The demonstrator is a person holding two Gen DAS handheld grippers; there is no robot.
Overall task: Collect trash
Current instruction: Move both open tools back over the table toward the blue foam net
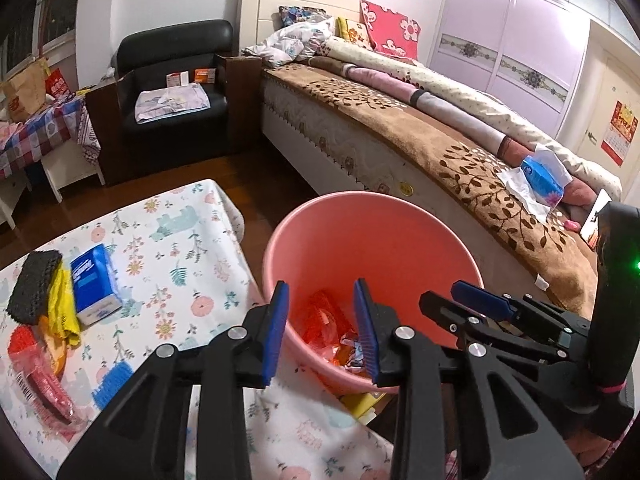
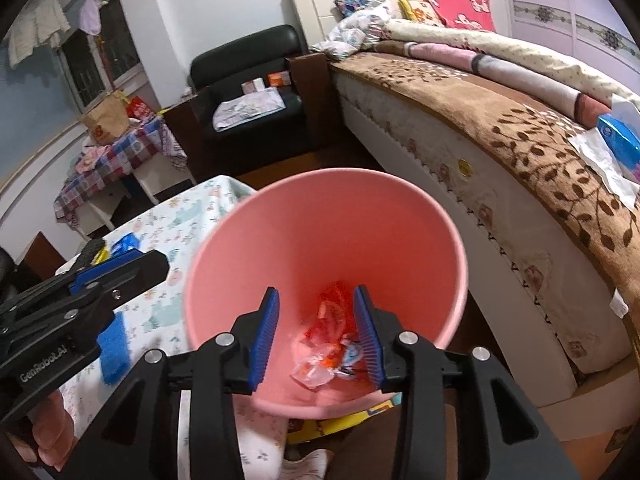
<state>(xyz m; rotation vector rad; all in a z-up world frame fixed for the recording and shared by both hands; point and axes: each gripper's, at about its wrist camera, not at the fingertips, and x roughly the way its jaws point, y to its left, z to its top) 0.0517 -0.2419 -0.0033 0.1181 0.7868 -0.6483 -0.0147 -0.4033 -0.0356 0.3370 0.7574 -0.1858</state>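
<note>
Looking along the left gripper (image 1: pixel 326 334), its blue pads stand apart with nothing between them, poised over the near rim of a pink bucket (image 1: pixel 316 220) that sits on the floor between a table with a floral cloth (image 1: pixel 180 240) and a bed (image 1: pixel 400 120). Crumpled red and clear wrappers (image 1: pixel 336 332) lie at the bottom of the bucket. On the cloth, at the left, rest a blue tissue pack (image 1: pixel 94 284), a black sponge (image 1: pixel 34 284), a yellow bag (image 1: pixel 64 308) and a red packet (image 1: pixel 38 376). The right gripper (image 1: pixel 460 300) shows at the right edge, just beside the bucket. From the right wrist, the right gripper (image 2: pixel 316 334) also hangs released and empty directly above the bucket (image 2: pixel 320 216), the wrappers (image 2: pixel 328 340) visible between its spread fingers far below. The left gripper (image 2: pixel 104 268) reaches in from the left over the table (image 2: pixel 184 216).
</note>
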